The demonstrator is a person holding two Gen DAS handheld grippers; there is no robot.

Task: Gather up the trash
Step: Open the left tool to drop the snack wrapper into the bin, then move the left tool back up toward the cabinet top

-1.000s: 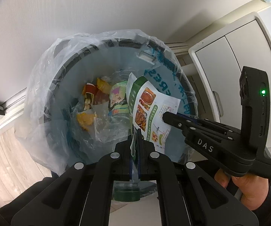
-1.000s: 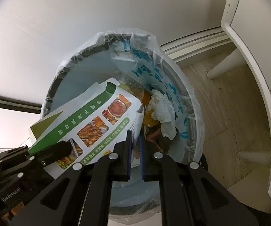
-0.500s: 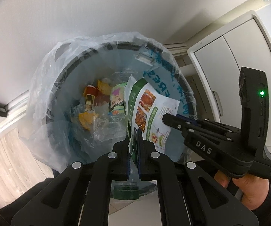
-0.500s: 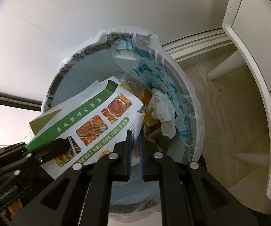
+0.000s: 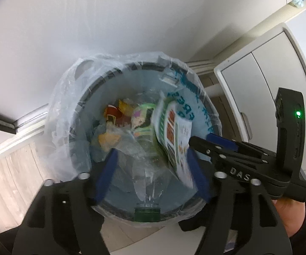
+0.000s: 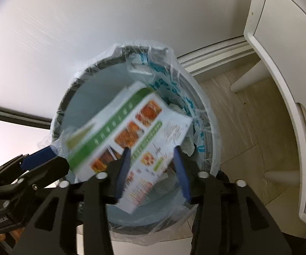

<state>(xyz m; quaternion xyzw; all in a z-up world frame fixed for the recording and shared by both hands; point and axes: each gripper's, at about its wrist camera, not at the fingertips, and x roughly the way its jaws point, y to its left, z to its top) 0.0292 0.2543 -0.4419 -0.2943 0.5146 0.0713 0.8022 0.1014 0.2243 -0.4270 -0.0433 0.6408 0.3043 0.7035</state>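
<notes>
Both sets of jaws just opened. Left gripper (image 5: 150,174) spread wide, nothing pinched. Right gripper (image 6: 153,170) parted too, pads off the food box (image 6: 131,140). Box loose and blurred, tilted over the lined trash bin (image 6: 85,97), above wrappers (image 5: 121,119) inside.

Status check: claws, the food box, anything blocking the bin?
Left claw and right claw just opened. Food box loose, tilted, over the bin. Nothing blocking.

Green-white food box (image 6: 131,140) (blurred) over bin (image 6: 85,97)
</notes>
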